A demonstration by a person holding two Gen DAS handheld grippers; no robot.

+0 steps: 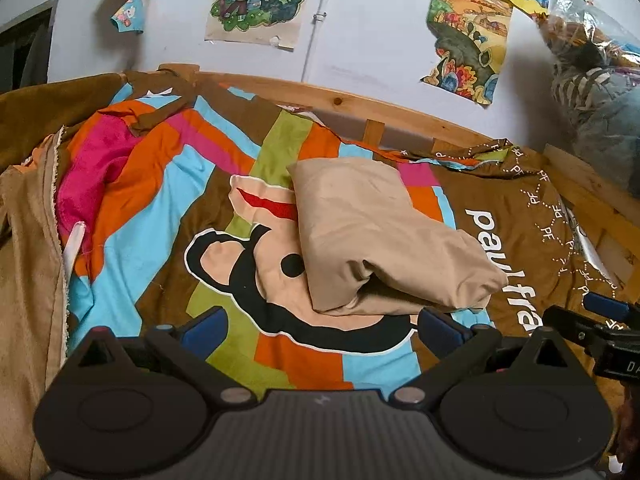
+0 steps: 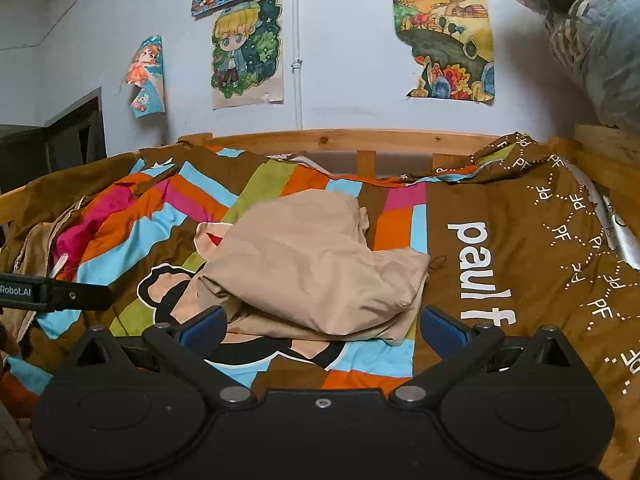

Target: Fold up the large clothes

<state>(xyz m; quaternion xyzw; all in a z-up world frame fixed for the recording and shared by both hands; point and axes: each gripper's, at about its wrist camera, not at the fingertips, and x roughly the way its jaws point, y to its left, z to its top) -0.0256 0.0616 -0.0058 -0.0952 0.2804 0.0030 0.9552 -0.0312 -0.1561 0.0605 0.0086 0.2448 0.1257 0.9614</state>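
Left gripper (image 1: 320, 326) wide apart, empty — just short of the folded beige garment (image 1: 384, 240), which lies mid-bedspread (image 1: 160, 216). Right gripper (image 2: 322, 326) likewise spread, empty — garment's near edge between its fingertips.

A pale grey-white wall (image 2: 360, 92) stands at the far side. Drawings are taped to it: a blond cartoon figure (image 2: 247, 50), a torn landscape (image 2: 444, 40) to the right, a curling picture (image 2: 146, 76) to the left. A thin white pipe (image 2: 297, 56) runs down the wall. A wooden bed rail (image 2: 340, 136) lies below. A bright striped quilt (image 2: 500, 240) covers the bed. At far left is a dark doorway (image 2: 80, 128). A plastic-wrapped bundle (image 2: 592, 32) sits far right.
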